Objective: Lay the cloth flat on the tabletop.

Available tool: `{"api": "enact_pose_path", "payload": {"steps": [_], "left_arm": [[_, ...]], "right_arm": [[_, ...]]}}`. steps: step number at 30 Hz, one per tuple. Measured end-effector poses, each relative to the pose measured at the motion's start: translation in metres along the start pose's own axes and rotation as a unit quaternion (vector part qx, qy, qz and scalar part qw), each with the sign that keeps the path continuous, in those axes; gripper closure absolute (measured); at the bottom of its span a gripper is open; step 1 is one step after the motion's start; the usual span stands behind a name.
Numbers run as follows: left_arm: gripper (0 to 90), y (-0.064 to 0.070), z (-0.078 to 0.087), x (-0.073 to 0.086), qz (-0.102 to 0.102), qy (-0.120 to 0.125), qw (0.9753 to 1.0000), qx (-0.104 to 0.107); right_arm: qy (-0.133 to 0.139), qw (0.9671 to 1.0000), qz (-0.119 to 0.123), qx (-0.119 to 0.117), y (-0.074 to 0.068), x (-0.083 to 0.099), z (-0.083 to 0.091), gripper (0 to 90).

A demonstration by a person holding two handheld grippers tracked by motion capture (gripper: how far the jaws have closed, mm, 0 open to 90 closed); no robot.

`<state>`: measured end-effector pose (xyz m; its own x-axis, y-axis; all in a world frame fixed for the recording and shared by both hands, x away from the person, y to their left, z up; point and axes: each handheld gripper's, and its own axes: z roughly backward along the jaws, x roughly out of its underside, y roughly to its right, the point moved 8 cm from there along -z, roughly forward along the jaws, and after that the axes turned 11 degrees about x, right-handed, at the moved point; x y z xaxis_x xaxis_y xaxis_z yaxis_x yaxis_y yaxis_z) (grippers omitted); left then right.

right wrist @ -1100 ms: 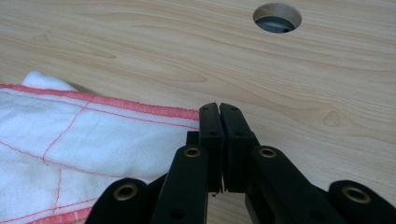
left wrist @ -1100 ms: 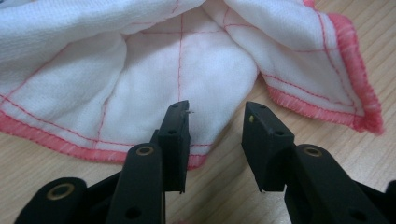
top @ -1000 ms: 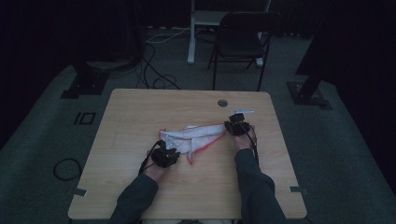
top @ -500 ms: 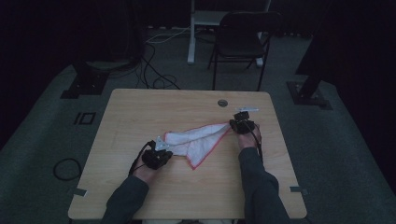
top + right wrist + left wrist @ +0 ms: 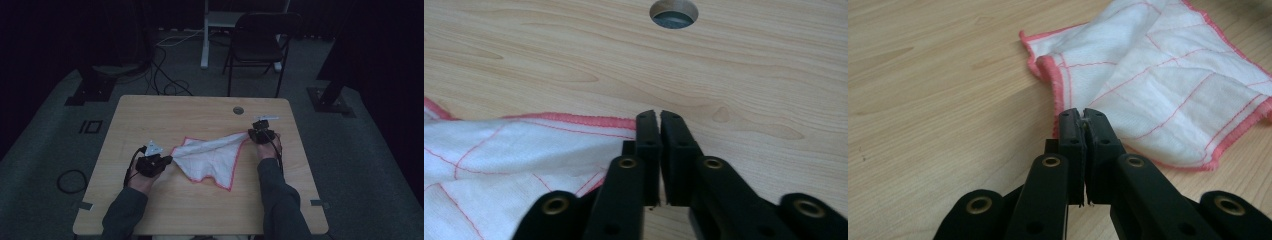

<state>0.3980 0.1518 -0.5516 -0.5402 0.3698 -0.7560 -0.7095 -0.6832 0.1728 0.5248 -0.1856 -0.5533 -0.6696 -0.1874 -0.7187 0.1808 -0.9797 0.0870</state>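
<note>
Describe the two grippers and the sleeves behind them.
Both grippers, left gripper and right gripper, are black, with flat paired jaws and brass-ringed holes in their links. Each carries a grey three-cornered plate and trails a dark cable. The sleeves are long and dark grey.

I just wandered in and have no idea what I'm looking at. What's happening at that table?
A person sits at a light wooden table, holding a black two-jaw claw in each hand. The left claw and the right claw are each shut on opposite corners of a white cloth with red edging and thin red grid lines. The cloth is stretched between them, one edge pulled fairly taut, the rest lying partly spread on the tabletop.
</note>
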Motion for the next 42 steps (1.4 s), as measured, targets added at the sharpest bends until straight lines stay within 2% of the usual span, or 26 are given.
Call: {"api": "enact_pose_path", "payload": {"steps": [3, 4, 9, 11, 21, 26, 29, 36, 40, 42], "left_arm": [[88.2, 0.001, -0.001, -0.001, -0.001, -0.001, 1.0, -0.002], [88.2, 0.0, -0.002, -0.002, 0.0, 0.0, 1.0, -0.002], [88.1, -0.001, -0.003, -0.001, 0.006, 0.0, 1.0, -0.004], [88.1, -0.001, -0.004, -0.001, 0.006, 0.0, 1.0, -0.004], [88.0, -0.002, -0.007, 0.001, 0.011, -0.002, 0.9999, -0.004], [87.9, -0.002, -0.007, 0.001, 0.014, -0.001, 0.9999, -0.004], [87.9, -0.002, -0.007, 0.002, 0.015, 0.001, 0.9999, -0.004], [87.9, -0.002, -0.008, 0.002, 0.016, 0.003, 0.9999, -0.003], [87.8, -0.001, -0.008, 0.003, 0.019, 0.003, 0.9998, -0.003], [87.8, -0.001, -0.008, 0.003, 0.02, 0.004, 0.9998, -0.003]], "right_arm": [[-0.001, 1.0, 0.0, -0.006, -0.002, 0.0, 0.001, 80.3], [0.002, 1.0, 0.006, -0.005, -0.002, 0.0, 0.003, 77.7], [0.008, 0.9999, 0.007, -0.01, -0.001, 0.003, 0.008, 74.5], [0.012, 0.9997, 0.015, -0.015, -0.003, 0.006, 0.011, 73.5], [0.016, 0.9975, 0.043, -0.054, -0.032, 0.034, 0.02, 72.5], [0.017, 0.994, 0.077, -0.075, -0.054, 0.046, 0.024, 71.1], [0.017, 0.9924, 0.084, -0.088, -0.065, 0.052, 0.028, 70.4], [0.025, 0.9832, 0.131, -0.125, -0.101, 0.07, 0.046, 66.5], [0.02, 0.9804, 0.147, -0.129, -0.109, 0.079, 0.048, 65.6], [0.012, 0.9806, 0.15, -0.125, -0.109, 0.084, 0.046, 65.6]]}}
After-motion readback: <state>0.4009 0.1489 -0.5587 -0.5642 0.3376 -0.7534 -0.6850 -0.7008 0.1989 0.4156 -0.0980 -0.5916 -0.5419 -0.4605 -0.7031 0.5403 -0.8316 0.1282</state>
